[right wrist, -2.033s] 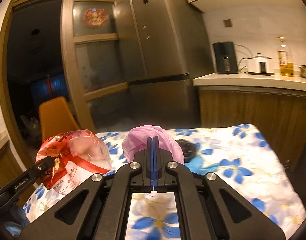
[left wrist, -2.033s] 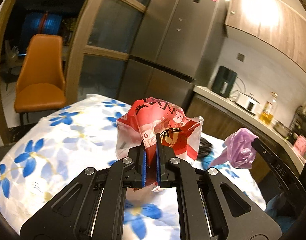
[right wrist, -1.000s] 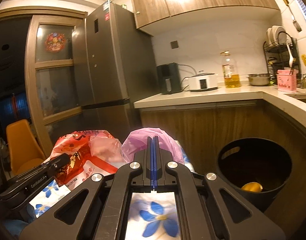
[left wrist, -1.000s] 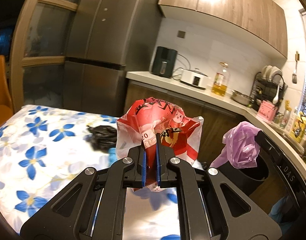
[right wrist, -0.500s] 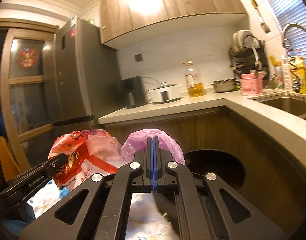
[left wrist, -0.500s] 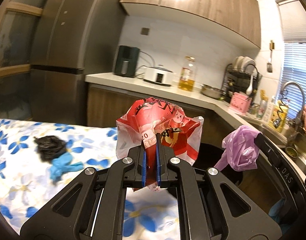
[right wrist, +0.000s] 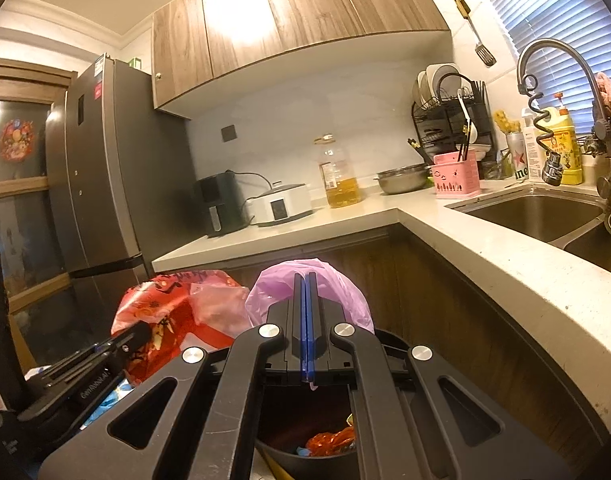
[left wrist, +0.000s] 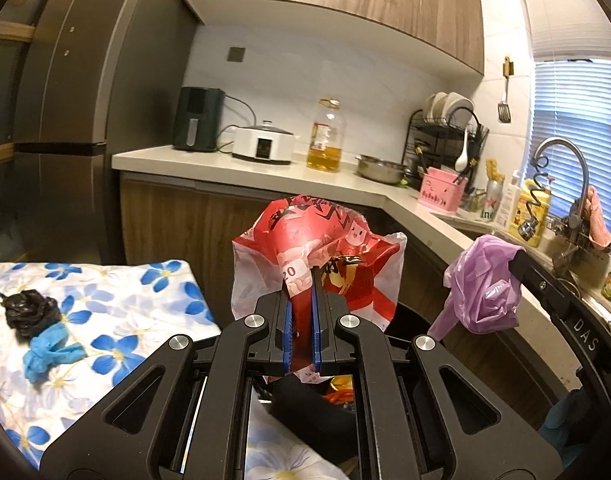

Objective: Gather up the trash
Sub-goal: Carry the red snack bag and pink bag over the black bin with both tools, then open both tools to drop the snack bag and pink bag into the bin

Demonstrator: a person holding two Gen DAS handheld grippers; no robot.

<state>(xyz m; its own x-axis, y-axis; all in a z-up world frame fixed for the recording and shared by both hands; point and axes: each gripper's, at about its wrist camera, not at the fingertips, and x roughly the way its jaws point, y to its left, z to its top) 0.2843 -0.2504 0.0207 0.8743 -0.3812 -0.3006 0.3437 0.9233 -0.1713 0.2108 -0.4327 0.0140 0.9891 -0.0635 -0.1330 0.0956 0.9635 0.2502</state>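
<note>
Below the right gripper (right wrist: 306, 368), the black bin (right wrist: 305, 462) is largely masked by the gripper frame, only scraps of its red and orange contents showing. Beyond the left gripper (left wrist: 301, 344), the red bag (left wrist: 325, 256) hides the cabinet front behind it, and its small print stays illegible. Left of that gripper, the flowered tablecloth (left wrist: 105, 304) is cut off by the picture's edge.

I am working in a home kitchen: a tall steel refrigerator (left wrist: 73, 92) at left, wood wall cabinets (right wrist: 289, 20) across the top, a pale countertop (left wrist: 241, 168) carrying an air fryer (left wrist: 197, 118), rice cooker (left wrist: 263, 145) and oil bottle (left wrist: 326, 136), and a dish rack (right wrist: 451, 116) and sink (right wrist: 537, 212) at right.
</note>
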